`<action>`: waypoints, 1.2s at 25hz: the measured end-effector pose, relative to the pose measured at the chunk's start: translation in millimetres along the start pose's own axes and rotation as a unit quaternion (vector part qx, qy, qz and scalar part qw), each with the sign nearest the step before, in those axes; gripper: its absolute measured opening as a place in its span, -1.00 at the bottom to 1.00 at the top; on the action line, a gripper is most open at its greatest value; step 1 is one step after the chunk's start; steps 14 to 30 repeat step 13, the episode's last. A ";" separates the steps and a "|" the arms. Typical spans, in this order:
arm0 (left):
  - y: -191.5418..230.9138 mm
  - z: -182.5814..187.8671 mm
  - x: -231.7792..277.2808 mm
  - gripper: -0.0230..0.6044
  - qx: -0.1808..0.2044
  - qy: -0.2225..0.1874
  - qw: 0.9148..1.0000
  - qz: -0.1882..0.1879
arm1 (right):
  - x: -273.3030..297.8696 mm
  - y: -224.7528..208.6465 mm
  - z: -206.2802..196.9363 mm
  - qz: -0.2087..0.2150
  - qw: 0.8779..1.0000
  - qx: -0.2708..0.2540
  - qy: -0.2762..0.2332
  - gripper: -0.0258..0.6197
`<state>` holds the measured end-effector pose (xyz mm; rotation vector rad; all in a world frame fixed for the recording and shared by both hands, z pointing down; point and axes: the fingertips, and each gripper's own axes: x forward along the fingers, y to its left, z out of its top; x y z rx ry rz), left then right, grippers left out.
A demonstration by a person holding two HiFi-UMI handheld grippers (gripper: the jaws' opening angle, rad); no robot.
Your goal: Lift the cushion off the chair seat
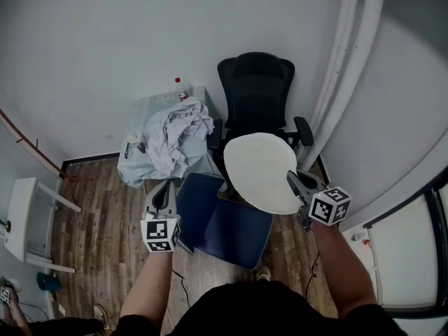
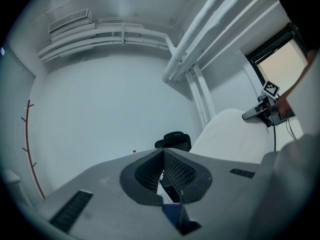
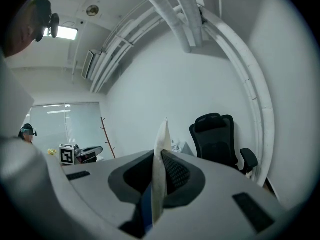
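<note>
left gripper [image 1: 169, 187] & right gripper [image 1: 292, 179] each clamp an edge of cushion [image 1: 257, 170], held up clear of chair [image 1: 255, 93]; looks light & floppy, sagging btwn them, so opposite edges suit best

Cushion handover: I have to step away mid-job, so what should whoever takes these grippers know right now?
Left gripper: shut on the blue edge of the cushion.
Right gripper: shut on its white edge.
Cushion: in the air between the two grippers, bent, in front of the black chair and clear of its seat.
Done: the lift off the seat.
Left: probably only to hold both grips firm until you pick a spot to put it down.
</note>
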<state>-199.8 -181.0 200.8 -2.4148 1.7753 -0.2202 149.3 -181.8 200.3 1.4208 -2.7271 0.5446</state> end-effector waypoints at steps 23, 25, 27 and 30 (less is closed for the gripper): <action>13.9 5.7 -6.9 -0.91 0.011 0.001 1.000 0.010 | 2.4 1.8 0.5 -0.002 1.000 -0.001 -0.013 -0.79; 13.9 5.7 -6.9 -0.91 0.011 0.001 1.000 0.010 | 2.4 1.8 0.5 -0.002 1.000 -0.001 -0.013 -0.79; 13.9 5.7 -6.9 -0.91 0.011 0.001 1.000 0.010 | 2.4 1.8 0.5 -0.002 1.000 -0.001 -0.013 -0.79; 13.9 5.7 -6.9 -0.91 0.011 0.001 1.000 0.010 | 2.4 1.8 0.5 -0.002 1.000 -0.001 -0.013 -0.79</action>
